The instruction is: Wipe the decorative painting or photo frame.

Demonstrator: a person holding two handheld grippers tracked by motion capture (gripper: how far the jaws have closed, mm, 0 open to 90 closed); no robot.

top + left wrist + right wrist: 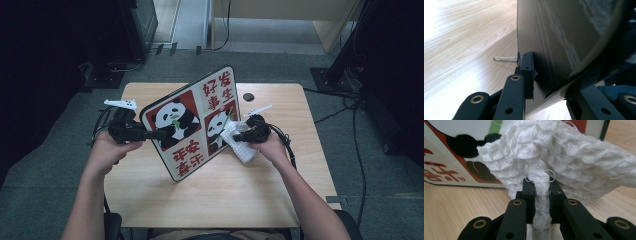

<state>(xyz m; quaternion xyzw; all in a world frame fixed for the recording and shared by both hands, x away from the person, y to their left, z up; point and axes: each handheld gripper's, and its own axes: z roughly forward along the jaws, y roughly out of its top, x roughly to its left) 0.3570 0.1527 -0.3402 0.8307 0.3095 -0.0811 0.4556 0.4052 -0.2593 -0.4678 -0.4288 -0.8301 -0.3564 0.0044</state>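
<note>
At the left of the high view, the left gripper [146, 134] clamps the left edge of the panda board [192, 120]. In the left gripper view, one pad [527, 65] presses flat against the board's dark back face [564, 37]; the opposite jaw lies at the lower right of that frame, so the jaws stand narrow, with only the thin panel between them. A thin metal pin or clip [505, 58] projects from the edge at the pad; what it is cannot be resolved.

The board occupies the centre of the high view, tilted up on its lower corner on the wooden table [225, 195]. It is a flat, rigid, rounded-corner rectangle with a glossy printed face in red, white and black. Expect it to be light and stiff, but smooth and liable to pivot in the pads. Grip it at an edge, away from the printed centre.

At the right, the right gripper [239, 136] holds the white cloth [239, 142] against the board's right panel. In the right gripper view, the jaws are closed tight on a bunched fold of cloth [541, 195]. The cloth is a soft, limp waffle weave with loose threads; it compresses readily and drapes beyond the jaws.
</note>
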